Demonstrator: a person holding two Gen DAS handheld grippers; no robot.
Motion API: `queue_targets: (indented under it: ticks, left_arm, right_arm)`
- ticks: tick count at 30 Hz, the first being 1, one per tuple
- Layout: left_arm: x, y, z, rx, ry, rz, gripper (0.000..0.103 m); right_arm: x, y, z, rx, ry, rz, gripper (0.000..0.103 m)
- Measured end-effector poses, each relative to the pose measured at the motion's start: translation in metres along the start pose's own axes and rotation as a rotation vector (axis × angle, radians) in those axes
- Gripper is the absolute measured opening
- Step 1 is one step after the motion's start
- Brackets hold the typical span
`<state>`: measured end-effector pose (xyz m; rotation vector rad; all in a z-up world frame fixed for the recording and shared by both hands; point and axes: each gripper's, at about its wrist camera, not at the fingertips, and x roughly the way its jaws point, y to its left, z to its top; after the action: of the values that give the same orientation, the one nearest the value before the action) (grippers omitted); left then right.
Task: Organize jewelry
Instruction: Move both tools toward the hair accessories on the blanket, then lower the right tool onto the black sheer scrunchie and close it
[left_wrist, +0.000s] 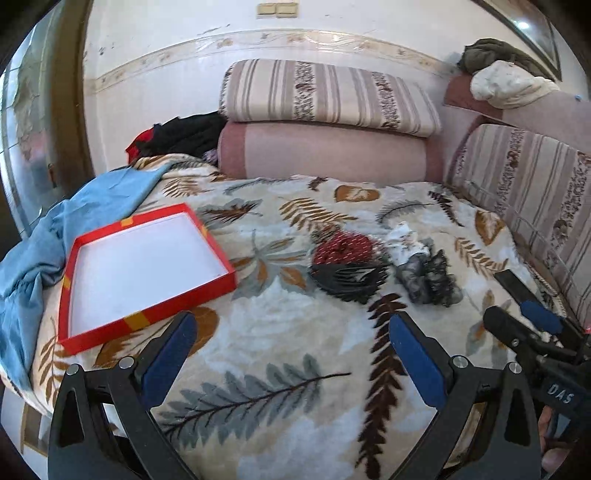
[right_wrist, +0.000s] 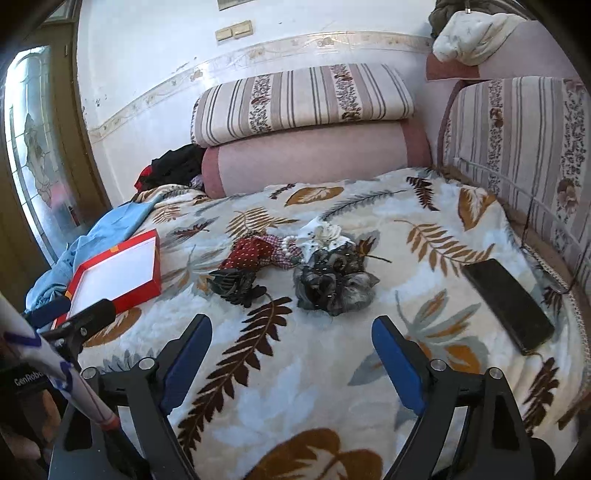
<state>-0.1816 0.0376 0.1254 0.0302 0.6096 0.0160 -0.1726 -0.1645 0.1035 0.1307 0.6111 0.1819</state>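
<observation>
A shallow red box with a white inside (left_wrist: 147, 273) lies open on the leaf-print blanket at the left; it also shows in the right wrist view (right_wrist: 118, 275). Hair accessories lie in a cluster in the middle: a red dotted scrunchie (right_wrist: 251, 253), a black claw clip (right_wrist: 236, 286), a grey-black fabric flower (right_wrist: 334, 282), a white flower piece (right_wrist: 327, 234) and a pearl string (right_wrist: 286, 247). My left gripper (left_wrist: 291, 332) is open and empty, short of the cluster. My right gripper (right_wrist: 291, 336) is open and empty, just in front of the grey flower.
A black phone (right_wrist: 508, 304) lies on the blanket at the right. Striped and pink cushions (right_wrist: 306, 129) line the back and right. Blue cloth (left_wrist: 40, 240) and dark clothes (left_wrist: 184, 134) lie at the left. The blanket (right_wrist: 303, 387) covers the seat.
</observation>
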Motion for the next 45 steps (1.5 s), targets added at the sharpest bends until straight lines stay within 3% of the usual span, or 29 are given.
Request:
queue_targets:
  ticks: [3, 11, 15, 30, 45]
  left_arm:
    - [-0.002, -0.012, 0.0, 0.054, -0.037, 0.008, 0.103]
    - [0.023, -0.005, 0.001, 0.044, 0.016, 0.007, 0.103]
    - [0.04, -0.001, 0.0, 0.025, 0.048, -0.015, 0.103]
    - [0.108, 0.003, -0.009, 0.017, 0.174, -0.031, 0.103]
    - [0.127, 0.005, -0.012, 0.013, 0.209, -0.041, 0.103]
  right_arm:
    - [-0.002, -0.007, -0.001, 0.007, 0.006, -0.01, 0.085]
    - [0.018, -0.018, 0.009, 0.037, 0.056, -0.007, 0.077]
    - [0.028, -0.019, 0.012, -0.005, 0.057, -0.053, 0.077]
    - [0.083, -0.038, 0.009, 0.009, 0.143, -0.079, 0.077]
    - [0.096, -0.034, 0.012, 0.013, 0.136, -0.063, 0.081]
